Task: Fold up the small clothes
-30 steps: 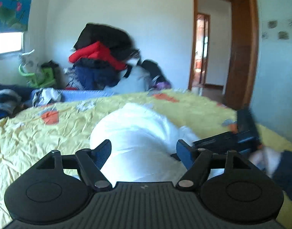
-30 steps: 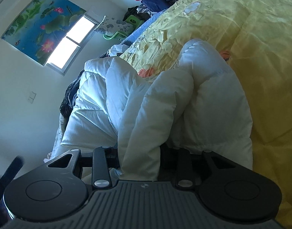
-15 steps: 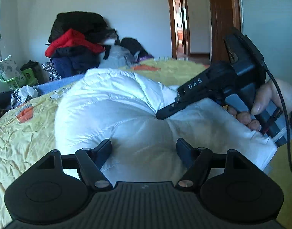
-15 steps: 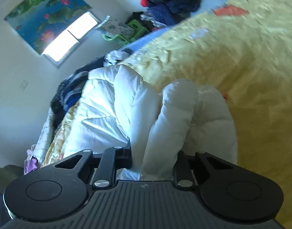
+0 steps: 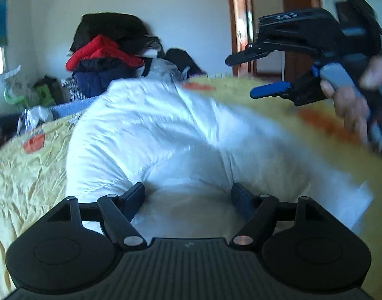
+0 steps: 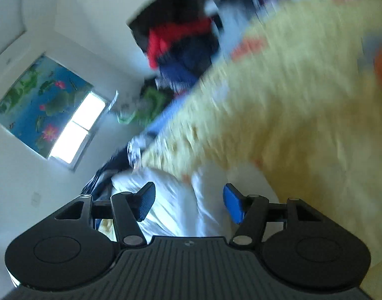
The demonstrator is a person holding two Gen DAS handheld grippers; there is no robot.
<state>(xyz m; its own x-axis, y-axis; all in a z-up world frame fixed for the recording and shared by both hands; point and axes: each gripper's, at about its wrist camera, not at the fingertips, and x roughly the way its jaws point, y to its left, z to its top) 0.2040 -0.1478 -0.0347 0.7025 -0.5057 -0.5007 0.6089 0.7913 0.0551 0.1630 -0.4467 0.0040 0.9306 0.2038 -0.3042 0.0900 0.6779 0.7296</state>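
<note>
White puffy jacket (image 5: pixel 166 135) lies bunched on the yellow bedsheet (image 5: pixel 28 165). Left gripper (image 5: pixel 188 195) right at the jacket's near edge, jaws apart, nothing held. Right gripper (image 6: pixel 188 200) above the jacket, jaws apart, empty; view blurred. Clothes pile (image 5: pixel 108 55) behind the jacket.

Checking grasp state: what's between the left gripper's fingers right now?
Left wrist view: the white jacket bulges into the gap of the left gripper. The jaws stand wide apart, not pinching it.
</note>
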